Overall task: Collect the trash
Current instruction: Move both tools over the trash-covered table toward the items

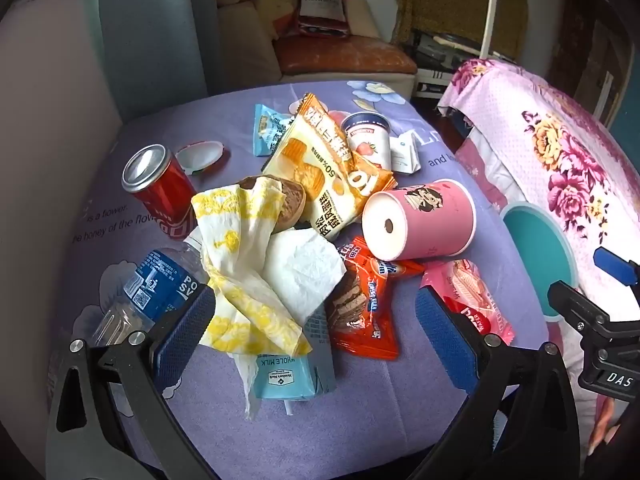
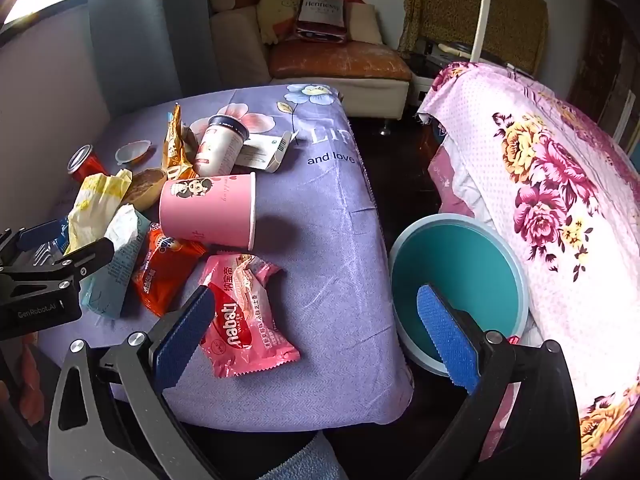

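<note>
The left gripper (image 1: 316, 322) fills the bottom of its own view, angled steeply downward, its jaws spread wide and its blue pads (image 1: 186, 326) pressing on nothing. The right gripper (image 2: 316, 328) sits likewise at the bottom of its frame, tilted down, jaws wide apart and empty. Each shows at the other view's edge.

Behind the purple floral tabletop (image 2: 320, 208) stands a sofa (image 2: 340, 68); a pink floral blanket (image 2: 560, 200) lies just beside it.
</note>
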